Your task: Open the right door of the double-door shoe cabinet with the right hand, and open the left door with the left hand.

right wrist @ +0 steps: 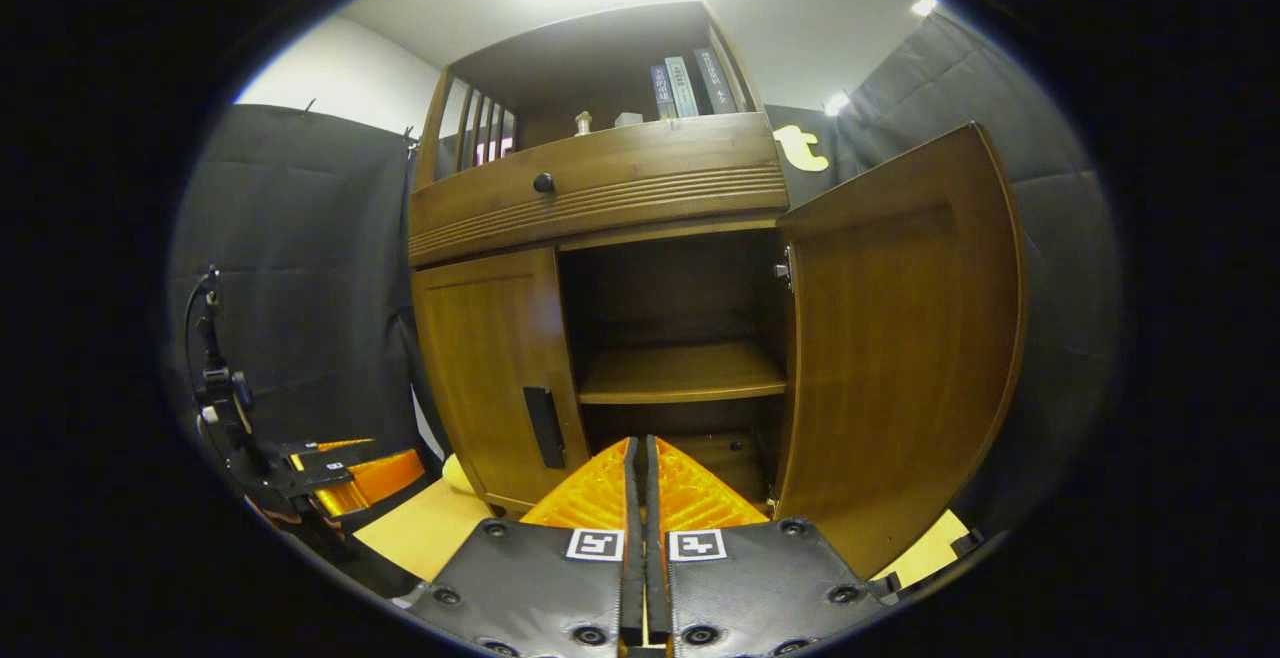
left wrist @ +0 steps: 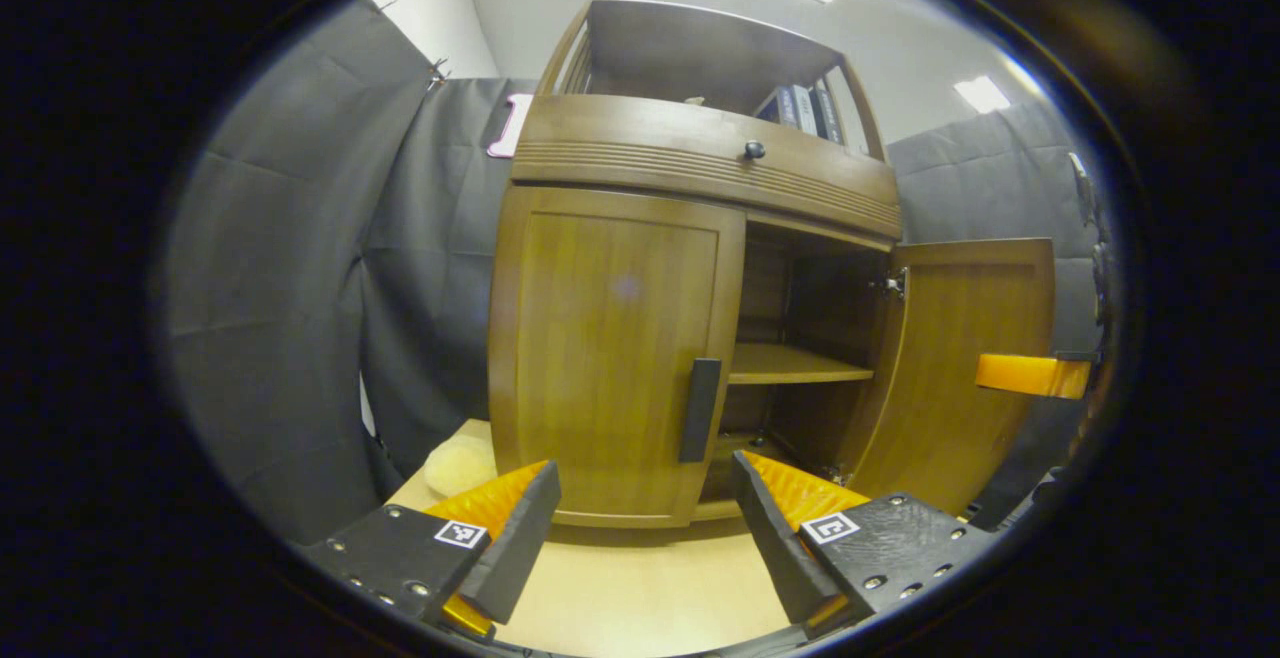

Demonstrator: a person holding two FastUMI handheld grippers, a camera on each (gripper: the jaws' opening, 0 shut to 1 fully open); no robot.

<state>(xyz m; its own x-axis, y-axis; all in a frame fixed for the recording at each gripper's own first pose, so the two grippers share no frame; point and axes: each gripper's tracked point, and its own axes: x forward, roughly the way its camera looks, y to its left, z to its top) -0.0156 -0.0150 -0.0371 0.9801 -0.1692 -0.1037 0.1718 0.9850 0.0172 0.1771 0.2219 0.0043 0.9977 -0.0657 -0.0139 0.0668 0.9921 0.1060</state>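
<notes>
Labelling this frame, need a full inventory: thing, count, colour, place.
cabinet: 1, brown wood, on a light table
left door: 1, brown, shut, dark handle
right door: 1, brown, swung open
shelf: 1, brown, inside, bare
drawer knob: 1, black, above doors
books: several, dark, top shelf
pale round thing: 1, cream, left of cabinet
left gripper: 1, orange-black, open, before left door
right gripper: 1, orange-black, shut, empty

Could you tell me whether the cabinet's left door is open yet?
No, the left door sits flush and closed, while the right door is swung open.
</notes>
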